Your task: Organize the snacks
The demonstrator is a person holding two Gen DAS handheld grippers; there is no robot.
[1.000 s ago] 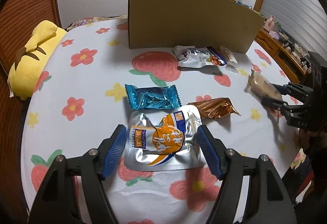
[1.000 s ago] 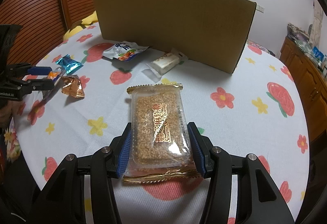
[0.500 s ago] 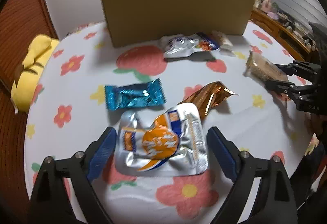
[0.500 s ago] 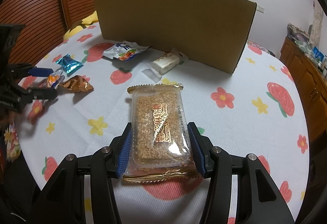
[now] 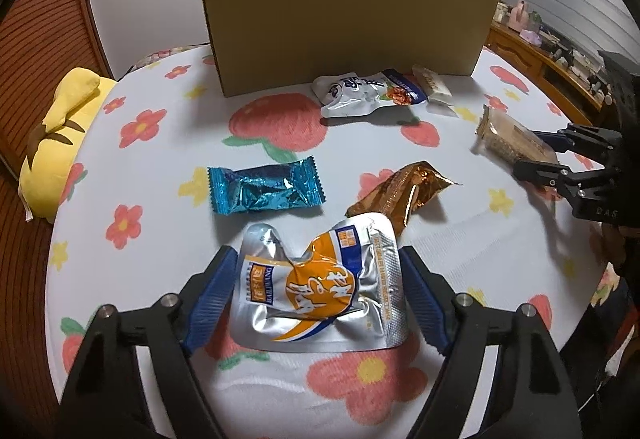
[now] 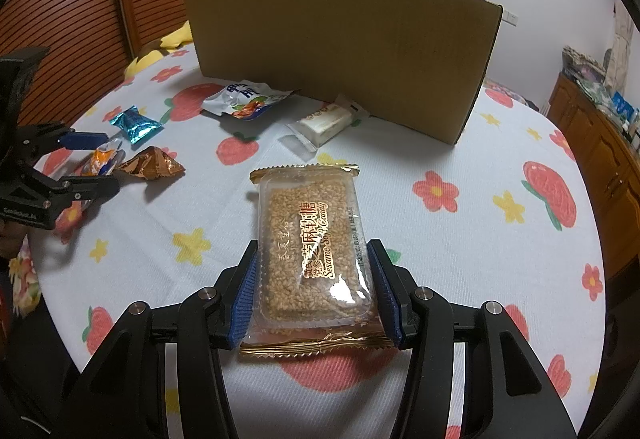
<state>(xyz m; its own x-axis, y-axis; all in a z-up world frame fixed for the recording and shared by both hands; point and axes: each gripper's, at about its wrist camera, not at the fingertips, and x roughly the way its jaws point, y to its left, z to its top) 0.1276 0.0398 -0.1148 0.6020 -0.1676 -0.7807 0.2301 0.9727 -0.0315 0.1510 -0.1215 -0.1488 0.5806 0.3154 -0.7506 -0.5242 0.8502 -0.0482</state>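
Snack packets lie on a flowered tablecloth [image 5: 168, 223] before a cardboard box [image 5: 344, 23]. Left gripper [image 5: 316, 287] pinches a silver-and-orange pouch [image 5: 320, 283] between its jaws at six o'clock, with a blue candy [image 5: 266, 191] at eleven o'clock of it. Right gripper [image 6: 316, 287] clamps a sesame candy pack [image 6: 312, 243] at six o'clock.

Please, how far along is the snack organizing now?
Done: nothing looks sorted yet; the inside of the box is hidden. In hand: the left claw grips the silver pouch, and the right claw grips the sesame bar. Left: blue candy, brown wrapper, white pouch and white bar lie loose on the table.
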